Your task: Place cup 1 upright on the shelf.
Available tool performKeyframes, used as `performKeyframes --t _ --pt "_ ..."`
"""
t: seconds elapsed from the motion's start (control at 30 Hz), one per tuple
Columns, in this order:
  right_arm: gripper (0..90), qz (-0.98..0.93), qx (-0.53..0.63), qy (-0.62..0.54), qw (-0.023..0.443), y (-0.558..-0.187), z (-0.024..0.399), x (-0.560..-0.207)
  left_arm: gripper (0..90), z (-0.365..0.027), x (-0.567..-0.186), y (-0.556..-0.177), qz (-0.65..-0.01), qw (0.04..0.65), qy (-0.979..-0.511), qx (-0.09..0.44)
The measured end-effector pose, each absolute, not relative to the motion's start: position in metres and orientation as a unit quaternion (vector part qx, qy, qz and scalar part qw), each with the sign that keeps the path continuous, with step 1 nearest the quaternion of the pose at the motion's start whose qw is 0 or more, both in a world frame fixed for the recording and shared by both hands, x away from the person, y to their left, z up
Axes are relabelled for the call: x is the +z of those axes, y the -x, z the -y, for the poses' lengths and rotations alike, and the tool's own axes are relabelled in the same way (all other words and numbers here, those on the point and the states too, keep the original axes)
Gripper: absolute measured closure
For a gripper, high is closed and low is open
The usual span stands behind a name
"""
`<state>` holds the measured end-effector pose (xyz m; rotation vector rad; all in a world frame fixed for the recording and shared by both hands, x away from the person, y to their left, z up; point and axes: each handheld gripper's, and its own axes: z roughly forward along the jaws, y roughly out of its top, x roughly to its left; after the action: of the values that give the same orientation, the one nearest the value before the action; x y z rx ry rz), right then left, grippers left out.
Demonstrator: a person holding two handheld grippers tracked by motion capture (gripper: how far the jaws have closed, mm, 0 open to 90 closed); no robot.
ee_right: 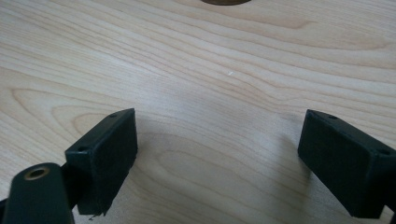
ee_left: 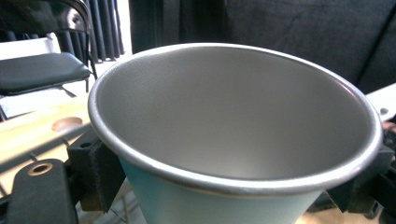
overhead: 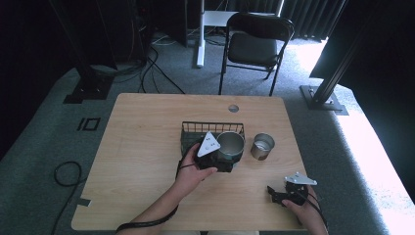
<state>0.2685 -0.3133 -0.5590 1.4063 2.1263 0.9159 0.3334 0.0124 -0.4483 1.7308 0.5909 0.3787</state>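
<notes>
A metal cup (overhead: 230, 145) with a grey inside and a pale teal outside is held at the front right corner of a dark wire basket (overhead: 211, 128). My left gripper (overhead: 226, 157) is shut on the metal cup (ee_left: 233, 121), one black pad (ee_left: 95, 172) on each side below the rim. I cannot tell whether the cup rests in the basket or hangs over it. A second, smaller metal cup (overhead: 263, 146) stands upright on the table just right of the basket. My right gripper (overhead: 272, 195) stays low near the table's front right edge, open (ee_right: 219, 158) over bare wood with nothing between its pads (ee_right: 105, 151).
The wooden table (overhead: 142, 147) has a round cable hole (overhead: 233, 108) near its far edge. Beyond it stand a black folding chair (overhead: 254, 44) and a white desk leg (overhead: 199, 34). Cables lie on the grey carpet at the left.
</notes>
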Motion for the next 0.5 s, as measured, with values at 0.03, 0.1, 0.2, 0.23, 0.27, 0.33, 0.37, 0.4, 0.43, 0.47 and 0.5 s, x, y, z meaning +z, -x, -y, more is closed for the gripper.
performKeyframes --t 0.03,0.1,0.2,0.23,0.27,0.33,0.37,0.4,0.43,0.47,0.5 --pt "11.6 -0.767 0.330 -0.507 0.215 -0.268 0.313 -0.559 14.9 -0.014 -0.445 -0.335 -0.253 0.595 -0.744 0.167" --pt "11.6 -0.767 0.330 -0.507 0.215 -0.269 0.313 -0.559 15.0 -0.017 -0.440 -0.336 -0.256 0.599 -0.738 0.173" --pt "11.6 -0.766 0.331 -0.507 0.215 -0.269 0.313 -0.559 15.0 -0.020 -0.432 -0.340 -0.257 0.601 -0.735 0.180" --pt "11.5 -0.766 0.331 -0.507 0.215 -0.269 0.313 -0.559 15.0 -0.021 -0.430 -0.341 -0.256 0.602 -0.734 0.183" --pt "11.6 -0.766 0.331 -0.507 0.215 -0.269 0.313 -0.559 15.0 -0.023 -0.427 -0.343 -0.260 0.604 -0.730 0.187" --pt "11.6 -0.766 0.331 -0.507 0.215 -0.269 0.313 -0.559 15.0 -0.025 -0.424 -0.346 -0.261 0.606 -0.728 0.189" --pt "11.6 -0.766 0.331 -0.507 0.215 -0.269 0.313 -0.559 14.9 -0.027 -0.422 -0.347 -0.265 0.608 -0.724 0.192" --pt "11.6 -0.766 0.331 -0.507 0.215 -0.269 0.313 -0.559 15.0 -0.029 -0.420 -0.350 -0.267 0.608 -0.721 0.196" --pt "11.6 -0.766 0.331 -0.507 0.215 -0.268 0.313 -0.559 15.0 -0.031 -0.418 -0.352 -0.271 0.610 -0.718 0.198" --pt "11.6 -0.766 0.331 -0.508 0.215 -0.268 0.313 -0.559 15.0 -0.033 -0.416 -0.354 -0.274 0.611 -0.715 0.202" --pt "11.6 -0.766 0.331 -0.508 0.215 -0.268 0.313 -0.559 15.0 -0.034 -0.415 -0.356 -0.276 0.612 -0.712 0.205"
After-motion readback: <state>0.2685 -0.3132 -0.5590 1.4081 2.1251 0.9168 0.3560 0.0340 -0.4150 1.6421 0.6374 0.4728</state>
